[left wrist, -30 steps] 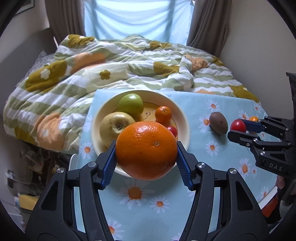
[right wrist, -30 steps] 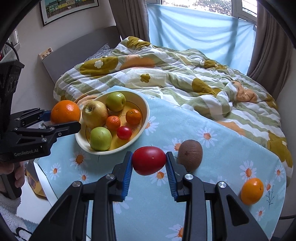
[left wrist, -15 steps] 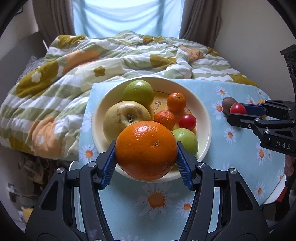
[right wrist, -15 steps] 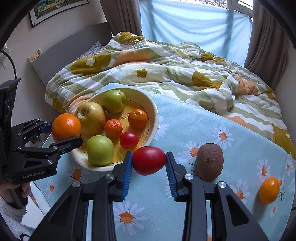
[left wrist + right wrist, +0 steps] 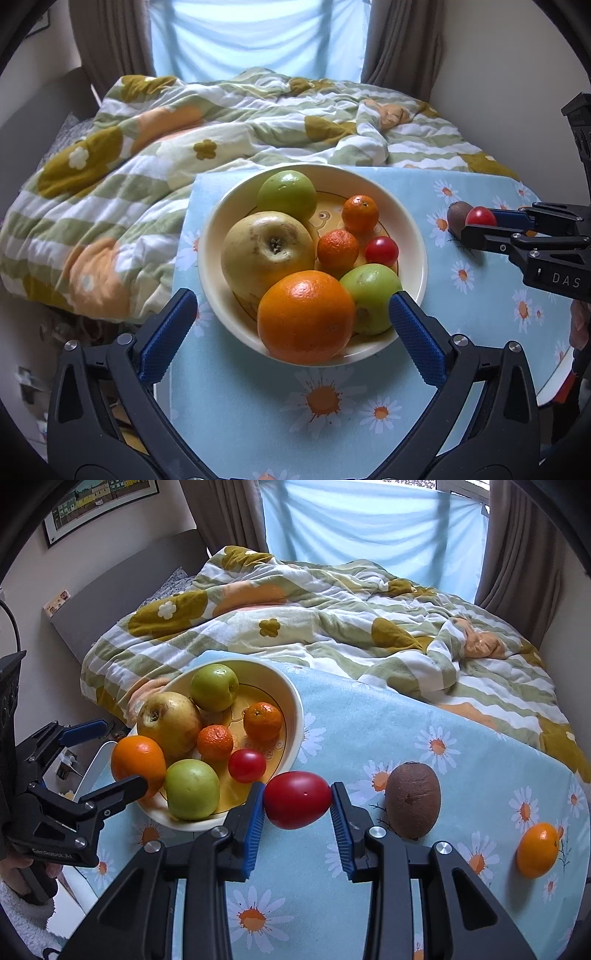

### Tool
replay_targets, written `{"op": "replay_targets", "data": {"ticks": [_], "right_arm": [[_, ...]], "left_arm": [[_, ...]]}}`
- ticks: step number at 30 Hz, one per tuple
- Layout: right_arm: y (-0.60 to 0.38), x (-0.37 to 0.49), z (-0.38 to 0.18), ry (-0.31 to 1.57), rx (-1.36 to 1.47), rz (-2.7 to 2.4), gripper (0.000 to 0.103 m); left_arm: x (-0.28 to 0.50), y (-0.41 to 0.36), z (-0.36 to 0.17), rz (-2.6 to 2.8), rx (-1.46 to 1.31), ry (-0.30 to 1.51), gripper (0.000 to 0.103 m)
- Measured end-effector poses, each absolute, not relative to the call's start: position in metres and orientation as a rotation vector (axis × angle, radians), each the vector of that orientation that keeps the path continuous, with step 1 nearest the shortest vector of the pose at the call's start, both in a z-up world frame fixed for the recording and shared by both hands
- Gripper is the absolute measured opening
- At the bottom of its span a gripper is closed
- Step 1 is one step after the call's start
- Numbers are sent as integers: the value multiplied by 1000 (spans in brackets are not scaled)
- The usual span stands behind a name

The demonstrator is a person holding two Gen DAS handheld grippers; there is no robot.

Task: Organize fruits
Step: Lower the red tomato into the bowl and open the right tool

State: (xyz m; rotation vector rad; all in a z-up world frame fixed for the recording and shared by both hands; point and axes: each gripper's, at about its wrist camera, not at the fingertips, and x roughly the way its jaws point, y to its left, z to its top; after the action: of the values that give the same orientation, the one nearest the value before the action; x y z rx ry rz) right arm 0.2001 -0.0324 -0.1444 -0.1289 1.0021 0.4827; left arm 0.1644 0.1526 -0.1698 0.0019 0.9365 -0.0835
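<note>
A cream bowl (image 5: 410,225) on the daisy tablecloth holds a yellow apple (image 5: 267,251), two green apples, two mandarins, a small tomato and a big orange (image 5: 306,316) at its near edge. My left gripper (image 5: 293,319) is open, its blue pads wide on either side of the orange, not touching it. My right gripper (image 5: 298,805) is shut on a red tomato (image 5: 297,799), held just right of the bowl (image 5: 295,716). It also shows in the left wrist view (image 5: 480,218).
A brown kiwi (image 5: 413,799) and a small orange (image 5: 537,849) lie on the tablecloth to the right. A bed with a flowered quilt (image 5: 221,122) lies beyond the table. The table's left edge (image 5: 181,280) drops off beside the bowl.
My left gripper has opened and let the big orange go into the bowl's near edge. My right gripper has carried the tomato a little closer to the bowl.
</note>
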Motion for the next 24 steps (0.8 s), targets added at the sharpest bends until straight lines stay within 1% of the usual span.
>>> {"op": "replay_targets", "data": {"ticks": [13,17,24], "right_arm": [[-23,206,-118,995,-133,548,33],[-11,209,-122,1014,-140,582,33],[7,214,-145,1064,-127,612,33]], "left_arm": [[147,152,-136,-69,-21,939,103],[141,152,-132,-62,-25,942,103],[134,159,-139,-54,-38,967,103]]}}
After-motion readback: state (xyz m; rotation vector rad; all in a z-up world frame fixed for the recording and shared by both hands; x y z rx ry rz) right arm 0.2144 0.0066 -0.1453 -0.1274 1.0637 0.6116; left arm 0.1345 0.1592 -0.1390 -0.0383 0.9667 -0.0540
